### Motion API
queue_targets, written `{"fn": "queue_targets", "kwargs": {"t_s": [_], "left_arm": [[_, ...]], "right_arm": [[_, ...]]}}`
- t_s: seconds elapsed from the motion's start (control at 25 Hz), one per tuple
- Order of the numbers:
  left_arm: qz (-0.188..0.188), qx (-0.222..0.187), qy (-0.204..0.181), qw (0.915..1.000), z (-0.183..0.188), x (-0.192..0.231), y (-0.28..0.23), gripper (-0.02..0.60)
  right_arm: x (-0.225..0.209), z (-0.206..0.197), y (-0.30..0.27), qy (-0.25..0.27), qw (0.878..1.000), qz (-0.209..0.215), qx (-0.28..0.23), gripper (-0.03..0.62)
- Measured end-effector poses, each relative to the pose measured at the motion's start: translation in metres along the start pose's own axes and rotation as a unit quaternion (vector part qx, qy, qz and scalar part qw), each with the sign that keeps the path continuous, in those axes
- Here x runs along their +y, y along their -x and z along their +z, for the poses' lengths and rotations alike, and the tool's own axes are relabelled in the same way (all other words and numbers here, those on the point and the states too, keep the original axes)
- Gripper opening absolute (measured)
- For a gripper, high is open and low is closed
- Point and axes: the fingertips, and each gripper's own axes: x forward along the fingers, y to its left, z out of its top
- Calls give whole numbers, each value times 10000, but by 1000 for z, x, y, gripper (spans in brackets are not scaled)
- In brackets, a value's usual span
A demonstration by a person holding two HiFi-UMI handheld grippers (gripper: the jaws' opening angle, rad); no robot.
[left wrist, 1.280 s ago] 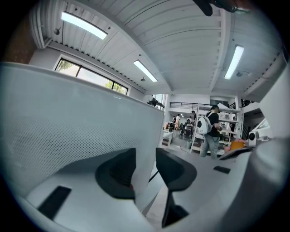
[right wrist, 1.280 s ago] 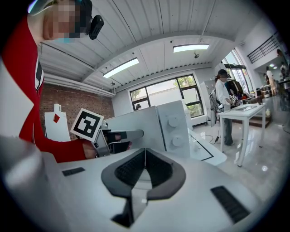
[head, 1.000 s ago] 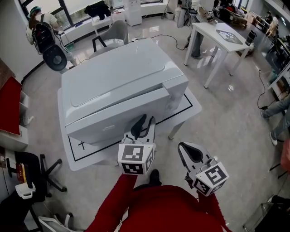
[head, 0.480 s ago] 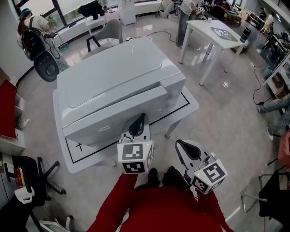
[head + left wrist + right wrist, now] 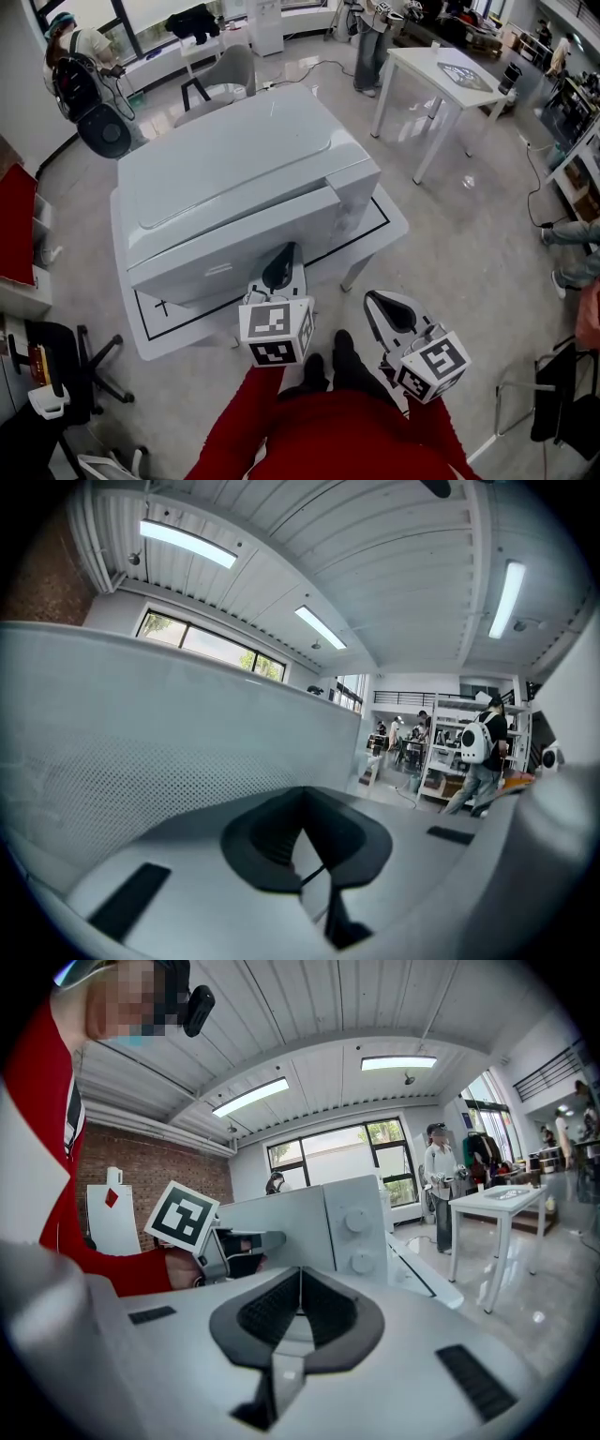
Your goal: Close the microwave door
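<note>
Now our left claw (image 5: 281, 265) sits closed and empty, the microwave door (image 5: 234, 246) just to its left. Our right claw (image 5: 377, 304) is likewise closed, empty.

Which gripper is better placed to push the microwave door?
Left. The left gripper is right at the door, jaws shut; the right gripper hangs to the side, away from the microwave.

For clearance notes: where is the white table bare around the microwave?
White table: bare at the front-left corner by the black cross mark and the right corner outside the black line. The large white microwave fills the rest; the left claw crowds its door.
</note>
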Motion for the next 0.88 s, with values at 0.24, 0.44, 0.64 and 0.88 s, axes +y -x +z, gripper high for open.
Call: {"fn": "queue_targets", "kwargs": {"t_s": [0.24, 0.44, 0.64, 0.88], "left_arm": [[127, 11, -5, 9999, 2, -1, 5, 11], [227, -22, 57, 9997, 3, -2, 6, 11], [279, -26, 68, 9996, 5, 0, 8, 9], [358, -11, 27, 9994, 7, 1, 3, 9]], "right_arm": [[-10, 11, -11, 84, 9998, 163, 1, 15], [-18, 17, -20, 73, 9995, 304, 24, 15], [-19, 19, -29, 74, 9989, 458, 92, 15], [-20, 23, -39, 95, 9979, 624, 132, 15]]}}
